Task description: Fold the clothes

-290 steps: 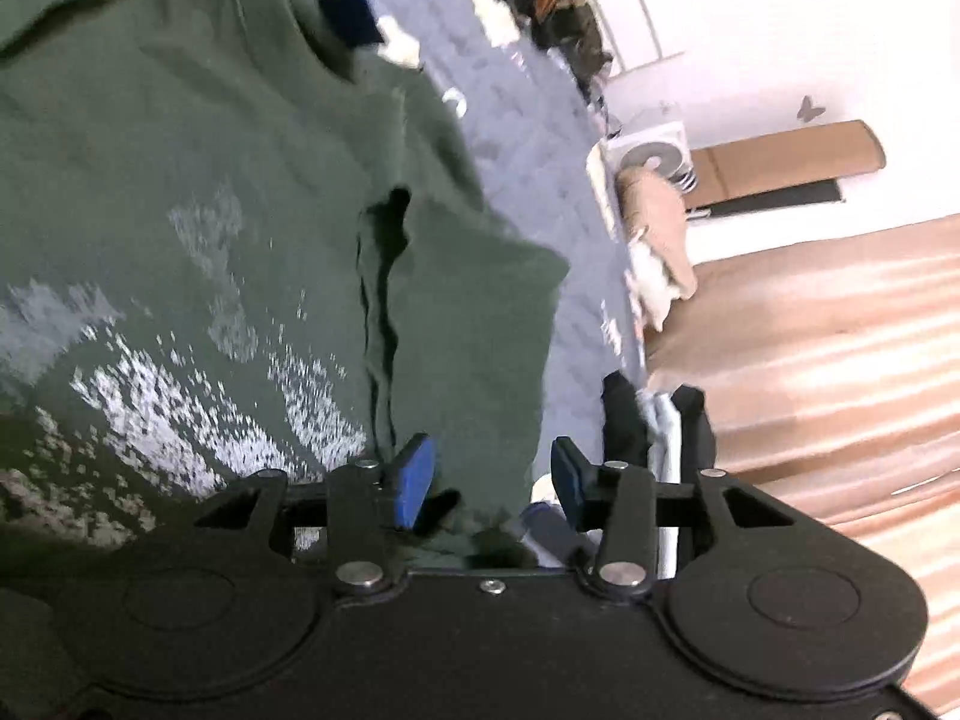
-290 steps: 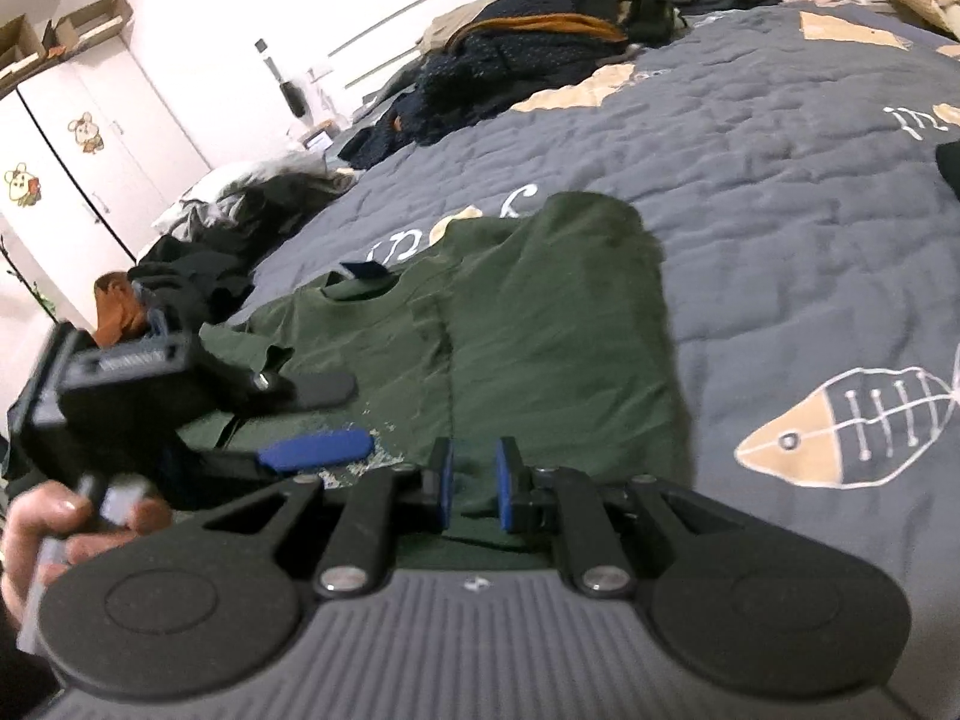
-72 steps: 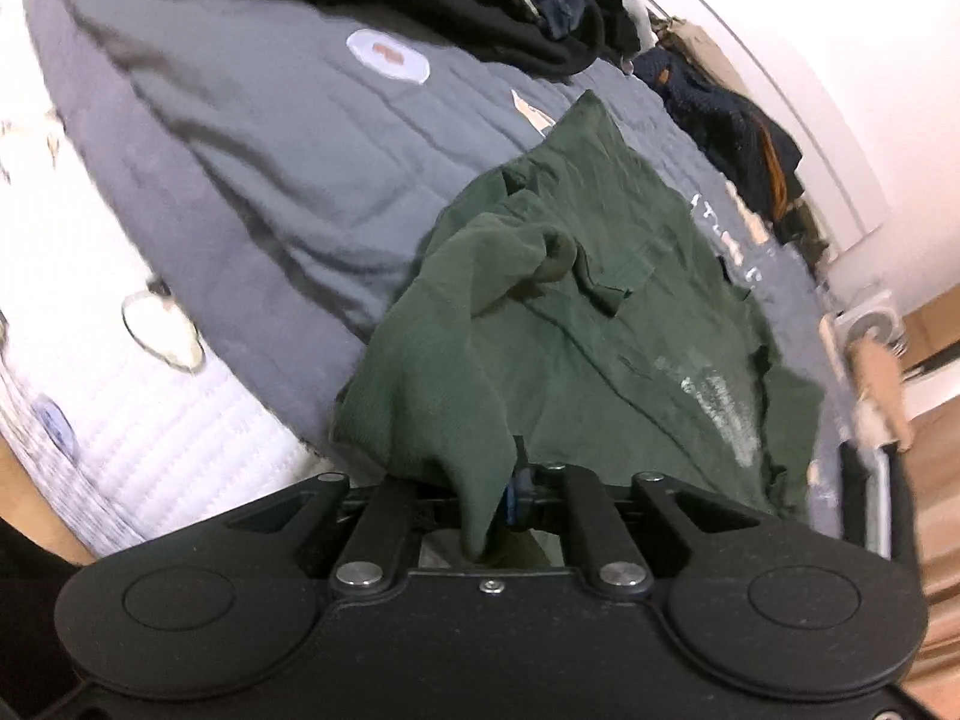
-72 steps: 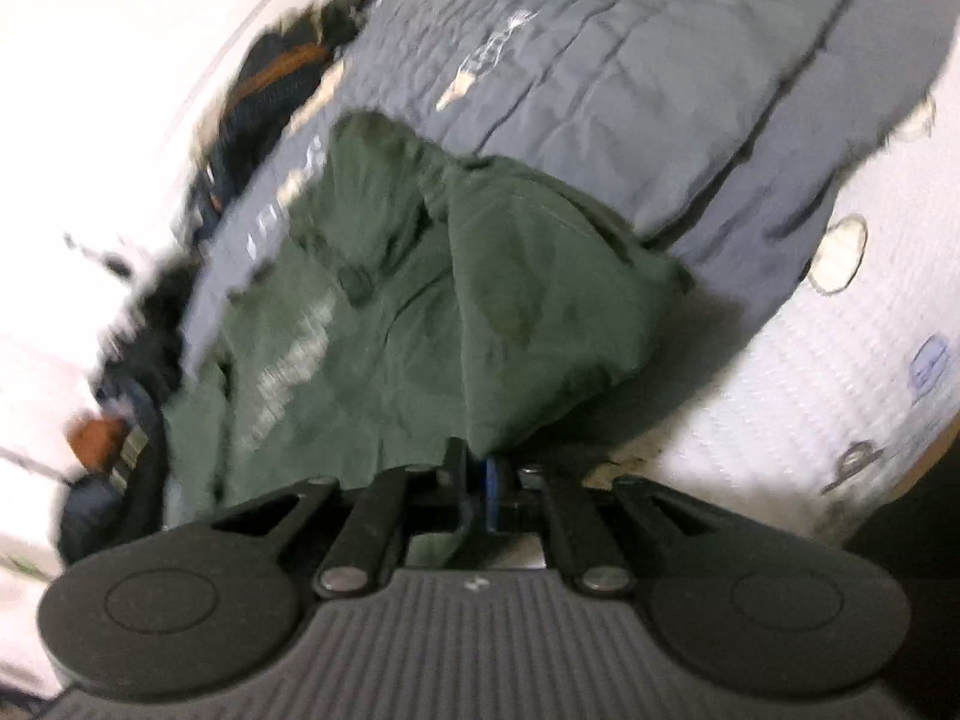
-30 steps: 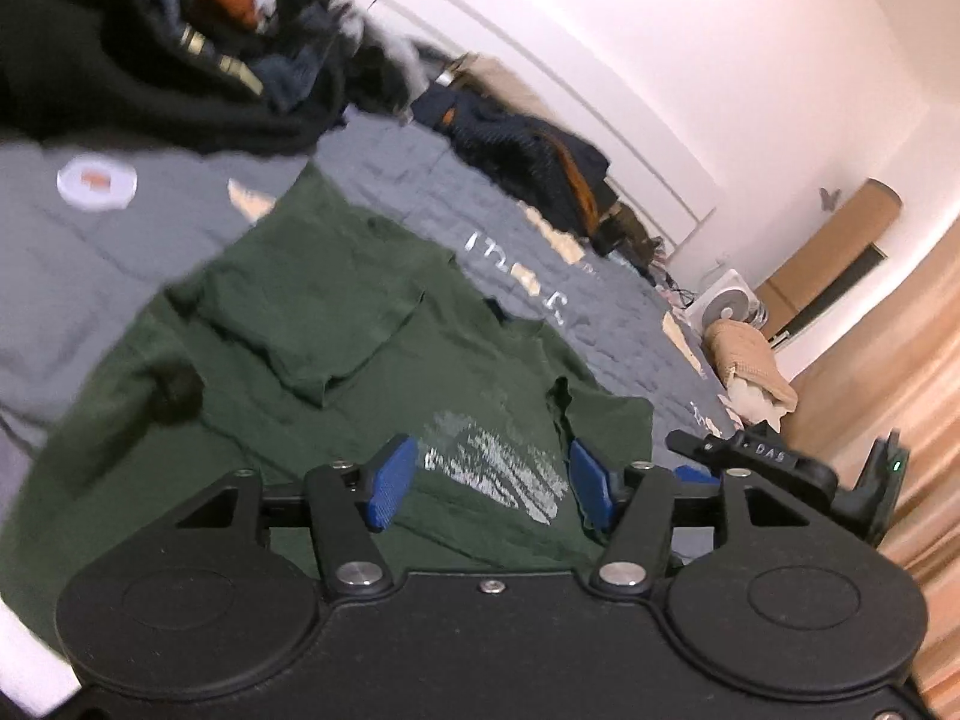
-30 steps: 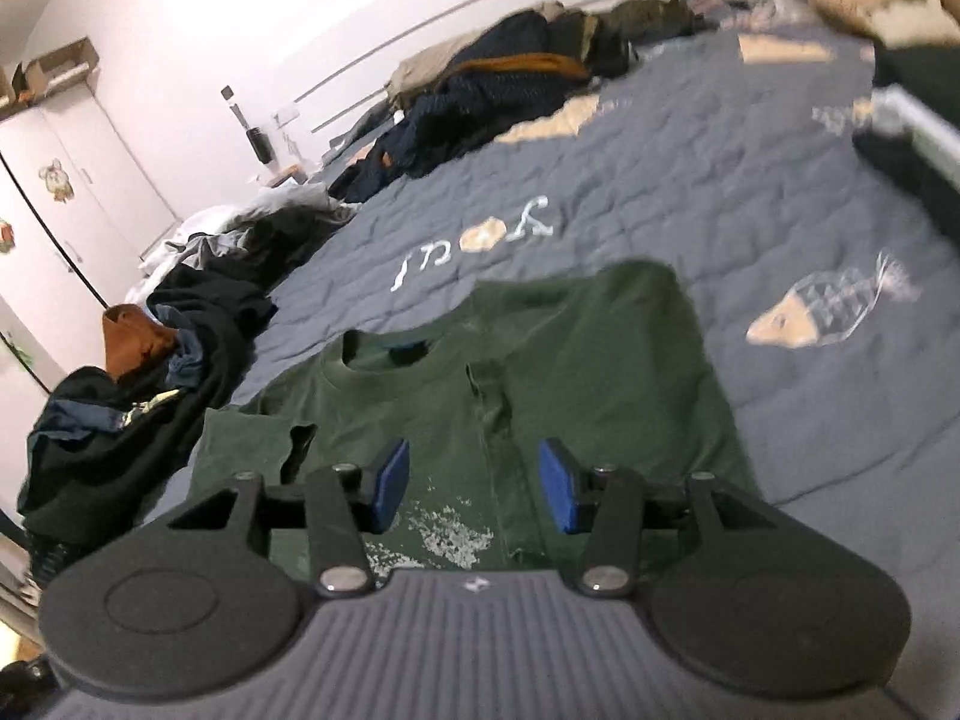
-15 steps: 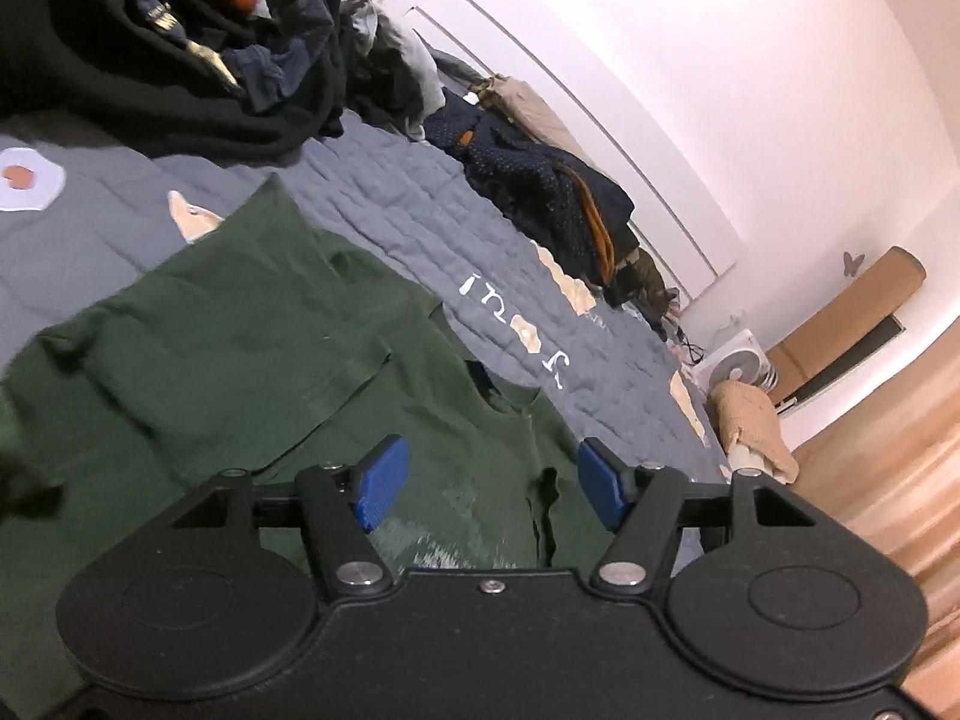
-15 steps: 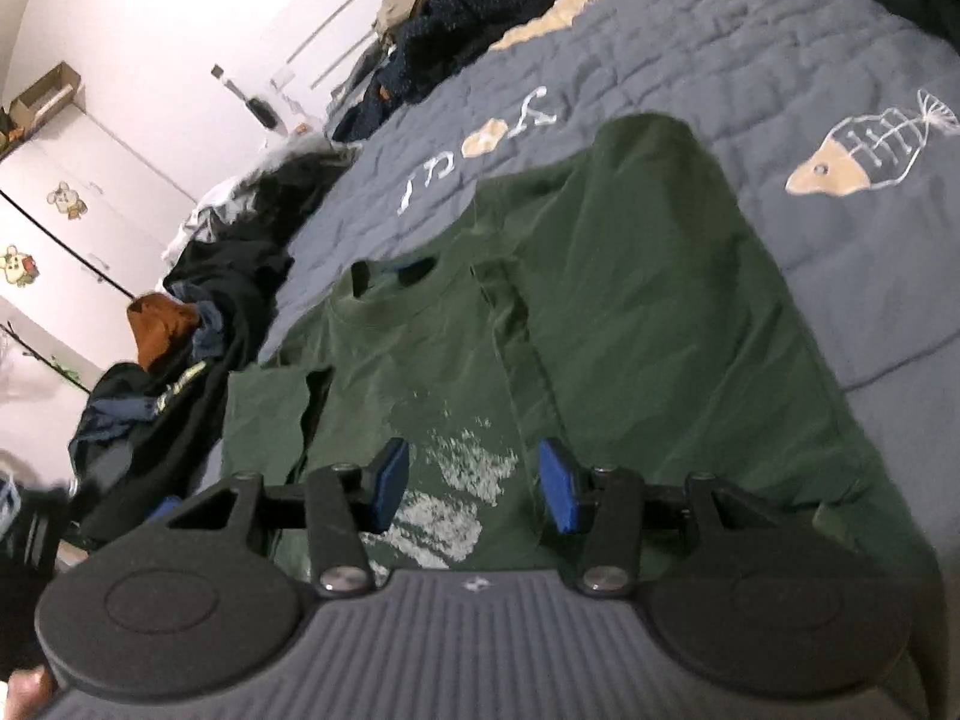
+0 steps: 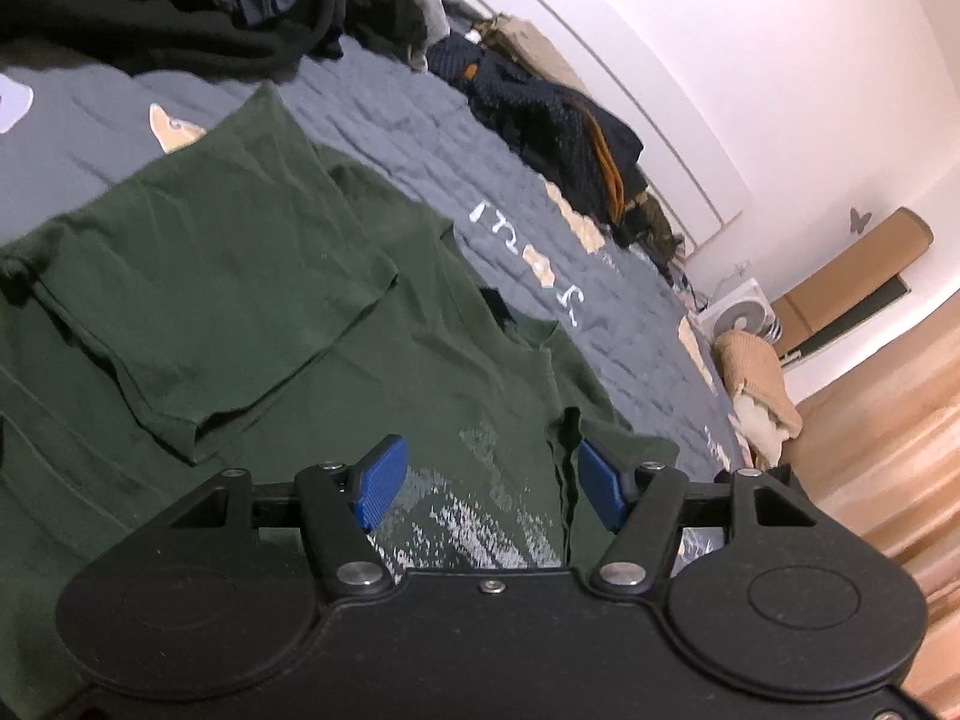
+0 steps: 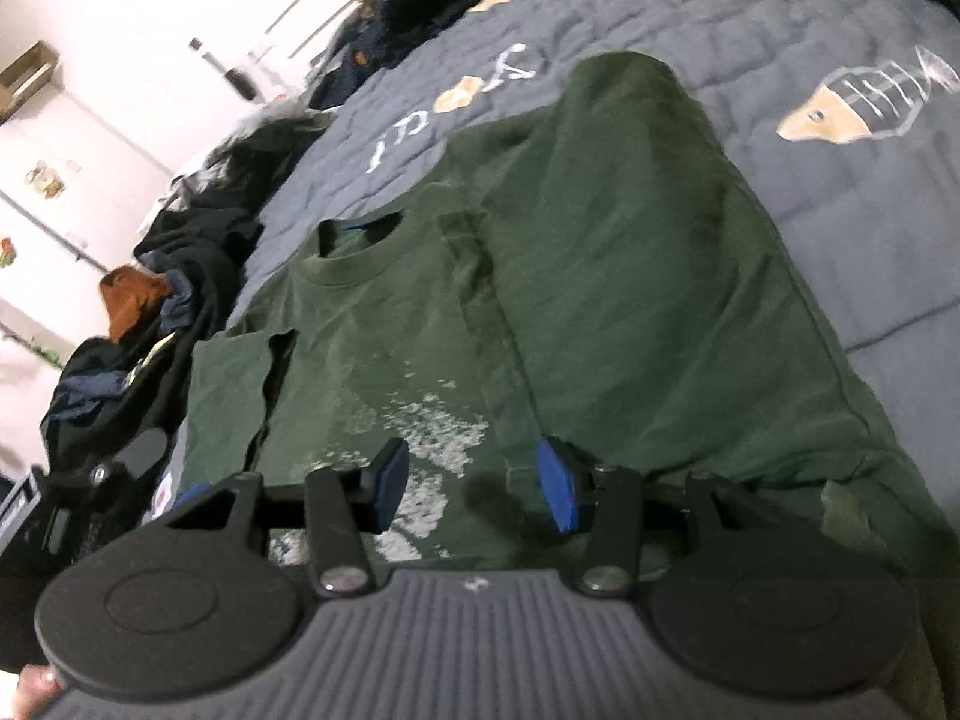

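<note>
A dark green T-shirt (image 10: 540, 276) is laid flat on a grey quilted bedspread (image 10: 780, 18), printed side up, with one side folded inward over the chest. In the right wrist view, the collar (image 10: 354, 252) is seen at about ten o'clock from the folded panel. The right gripper (image 10: 474, 486) is held over the white print (image 10: 420, 420), its blue pads spread apart with nothing pinched. The left gripper (image 9: 492, 483) is likewise spread wide above the shirt, empty. Piled dark clothes (image 9: 168, 6) are seen at eleven o'clock in the left view, and a fan (image 9: 741, 315) at two o'clock.
</note>
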